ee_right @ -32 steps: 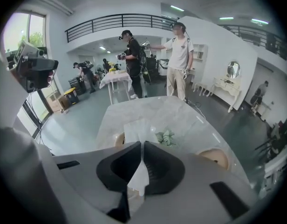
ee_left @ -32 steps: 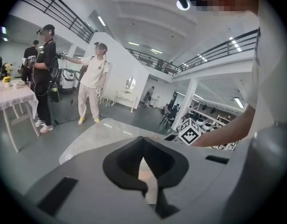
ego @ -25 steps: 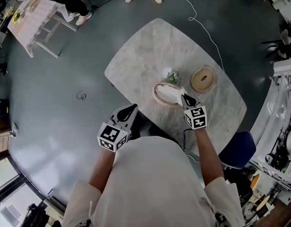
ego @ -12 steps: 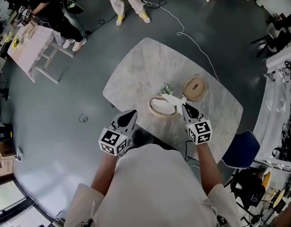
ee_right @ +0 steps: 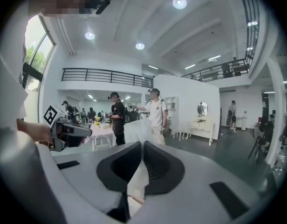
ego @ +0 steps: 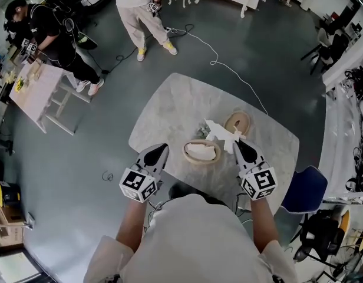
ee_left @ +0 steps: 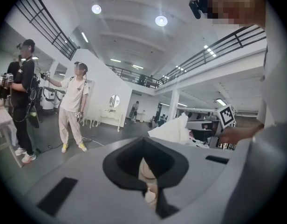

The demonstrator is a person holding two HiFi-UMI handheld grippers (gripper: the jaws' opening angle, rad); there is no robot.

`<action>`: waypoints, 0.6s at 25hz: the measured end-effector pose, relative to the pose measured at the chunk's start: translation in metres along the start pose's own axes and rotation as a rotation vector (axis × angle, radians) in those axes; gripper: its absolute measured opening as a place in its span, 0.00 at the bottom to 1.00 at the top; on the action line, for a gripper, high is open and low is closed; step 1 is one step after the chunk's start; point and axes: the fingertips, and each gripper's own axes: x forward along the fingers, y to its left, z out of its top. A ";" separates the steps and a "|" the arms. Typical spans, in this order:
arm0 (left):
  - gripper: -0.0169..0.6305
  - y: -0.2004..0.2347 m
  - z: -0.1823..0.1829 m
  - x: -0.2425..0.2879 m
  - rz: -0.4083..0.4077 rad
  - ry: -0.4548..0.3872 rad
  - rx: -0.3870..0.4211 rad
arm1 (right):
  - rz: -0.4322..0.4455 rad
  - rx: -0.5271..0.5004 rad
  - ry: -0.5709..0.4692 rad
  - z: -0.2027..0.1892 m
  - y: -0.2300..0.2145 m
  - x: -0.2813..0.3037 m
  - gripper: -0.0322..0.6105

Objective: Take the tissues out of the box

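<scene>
An oval wooden tissue box (ego: 185, 154) sits on the marble table (ego: 170, 108), with white tissues still inside. My right gripper (ego: 237, 144) (ee_right: 142, 143) is shut on a white tissue (ego: 221, 132) (ee_right: 136, 180), which hangs in the air above and just right of the box. The same tissue (ee_left: 174, 129) shows in the left gripper view. My left gripper (ego: 161, 150) (ee_left: 142, 140) hovers at the table's near edge, left of the box. Its jaws meet at the tips and nothing is gripped.
The round wooden lid (ego: 238, 122) lies behind the box on the right, next to a small plant (ego: 205, 127). A blue chair (ego: 304, 188) stands at the table's right. Two people (ego: 137, 5) and a small white table (ego: 37, 87) are on the far left.
My right gripper has risen with the tissue, drawing it up out of the box. The left gripper has barely moved. The head view has tilted toward the far side of the room.
</scene>
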 end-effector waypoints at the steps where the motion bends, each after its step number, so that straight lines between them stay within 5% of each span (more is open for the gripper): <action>1: 0.04 -0.002 0.005 -0.002 -0.004 -0.008 0.003 | -0.004 0.004 -0.016 0.008 0.001 -0.006 0.11; 15: 0.04 -0.027 0.053 0.008 -0.091 -0.076 0.076 | -0.083 0.056 -0.187 0.069 -0.008 -0.058 0.11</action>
